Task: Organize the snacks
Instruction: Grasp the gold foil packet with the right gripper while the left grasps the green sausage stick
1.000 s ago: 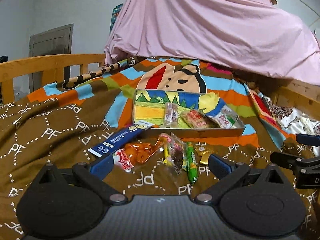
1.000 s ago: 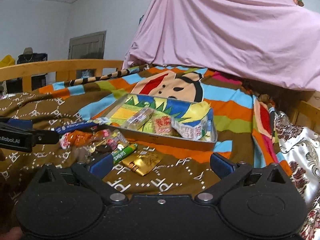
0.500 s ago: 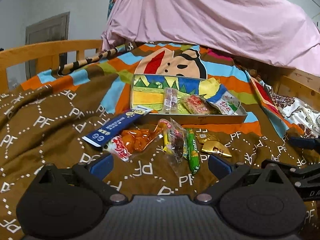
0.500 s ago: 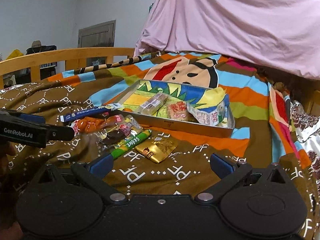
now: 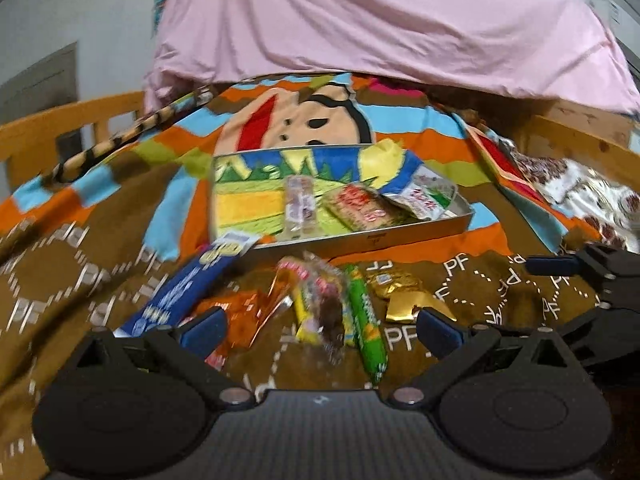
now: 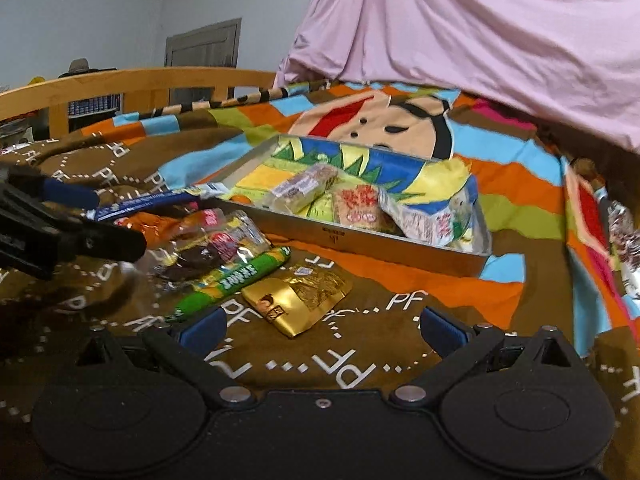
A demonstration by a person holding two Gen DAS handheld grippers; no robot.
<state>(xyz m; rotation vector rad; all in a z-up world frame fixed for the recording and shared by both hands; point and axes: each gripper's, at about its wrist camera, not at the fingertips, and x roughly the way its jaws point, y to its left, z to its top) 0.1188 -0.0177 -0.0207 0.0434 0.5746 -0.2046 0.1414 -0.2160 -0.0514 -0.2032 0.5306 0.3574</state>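
Observation:
A metal tray [image 5: 400, 236] [image 6: 360, 240] lies on the bedspread and holds three wrapped snacks [image 5: 360, 208]. In front of it lie loose snacks: a long blue packet [image 5: 188, 284] [image 6: 148, 202], an orange packet [image 5: 244, 316], a clear wrapper with a dark snack [image 5: 324, 304] [image 6: 196, 258], a green stick [image 5: 366, 320] [image 6: 236, 280] and a gold packet [image 5: 404, 296] [image 6: 296, 300]. My left gripper [image 5: 320, 326] is open, low over the loose snacks. My right gripper [image 6: 320, 326] is open just short of the gold packet. Neither holds anything.
A brown and striped bedspread [image 6: 360, 364] covers the bed. A pink sheet [image 5: 380, 20] drapes over a mound behind the tray. A wooden bed rail [image 6: 132, 84] runs along the left, and a door [image 6: 204, 44] stands in the far wall.
Both grippers have dropped and moved forward toward the loose snacks, which look larger now. Nothing has been picked up.

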